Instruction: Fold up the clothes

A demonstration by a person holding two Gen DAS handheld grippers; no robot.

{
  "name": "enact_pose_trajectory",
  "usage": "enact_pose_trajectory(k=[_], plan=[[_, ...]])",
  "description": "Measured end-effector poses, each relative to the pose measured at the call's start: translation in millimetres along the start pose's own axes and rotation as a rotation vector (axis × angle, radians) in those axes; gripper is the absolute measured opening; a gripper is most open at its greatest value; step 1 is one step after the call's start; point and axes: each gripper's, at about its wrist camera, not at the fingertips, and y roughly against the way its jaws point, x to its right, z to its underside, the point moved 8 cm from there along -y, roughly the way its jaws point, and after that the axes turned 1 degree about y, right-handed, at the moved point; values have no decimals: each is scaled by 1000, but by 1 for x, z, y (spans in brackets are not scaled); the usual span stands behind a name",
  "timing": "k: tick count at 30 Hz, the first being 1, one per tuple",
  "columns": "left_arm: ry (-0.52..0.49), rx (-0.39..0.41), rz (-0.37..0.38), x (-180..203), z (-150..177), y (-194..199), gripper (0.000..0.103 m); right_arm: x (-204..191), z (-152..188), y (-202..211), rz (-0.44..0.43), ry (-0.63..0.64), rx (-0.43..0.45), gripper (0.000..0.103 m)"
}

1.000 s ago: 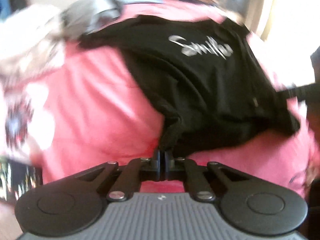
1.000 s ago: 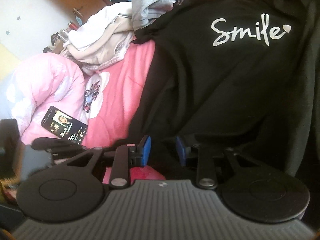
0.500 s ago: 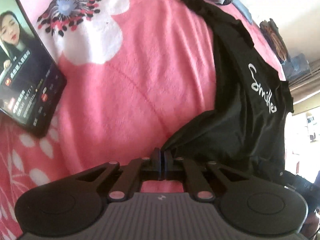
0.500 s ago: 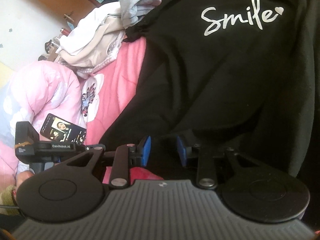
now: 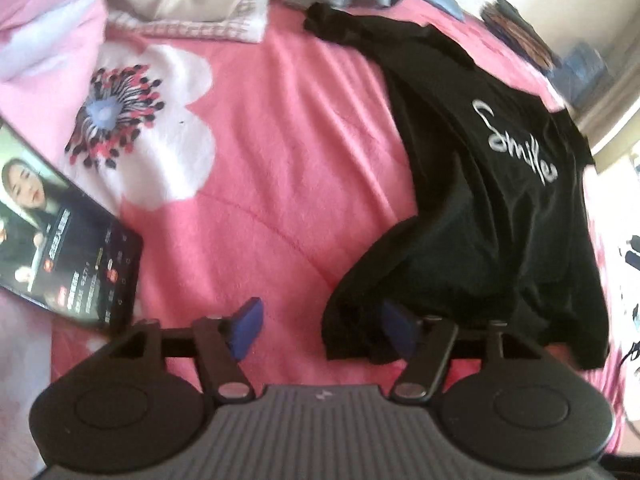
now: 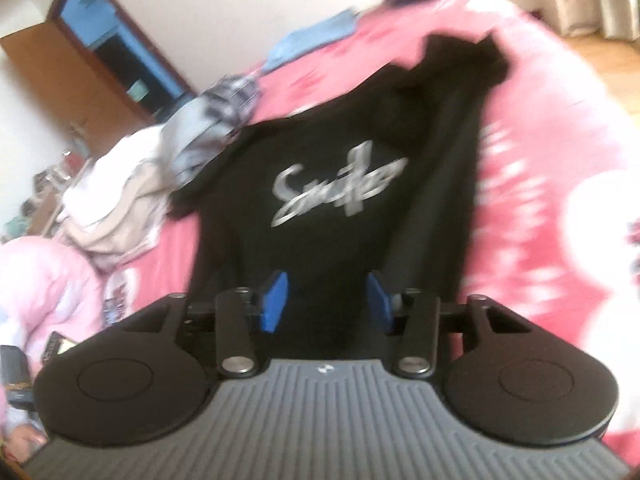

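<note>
With both pairs of fingers spread and holding nothing, your left gripper (image 5: 320, 330) sits at the near hem corner of the black T-shirt (image 5: 492, 216) and your right gripper (image 6: 326, 300) over its lower body. It lies print-up on the pink bedspread (image 5: 280, 140), long axis running away from you, neckline farthest, beside the clothes pile (image 6: 120, 200).
</note>
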Motion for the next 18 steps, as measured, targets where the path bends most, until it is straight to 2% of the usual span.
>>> enact_pose_trajectory(k=[3,5,8,11,13,14,15,16,18], plan=[[0,-51,-13,-1,6,-7,68,25,19,20,2,-26,-65,57],[0,-53,-27,-2,8,-9,67,37,38,27,-10,-55,-124,58],[-8,-40,-35,-2,7,-9,63,48,66,34,17,-88,-176,58],[-36,-30,-73,1,7,-14,52,53,90,36,12,-142,-205,58],[-56,-23,-97,3,6,-16,42,51,99,28,-8,-167,-218,51],[-62,-19,-107,4,6,-17,38,51,103,24,-8,-175,-227,31],[-63,-18,-112,5,5,-17,30,51,106,22,-3,-174,-234,6],[-64,-20,-114,6,5,-17,22,49,108,20,1,-171,-240,6],[-69,-30,-118,8,5,-19,18,48,100,29,1,-163,-221,6]])
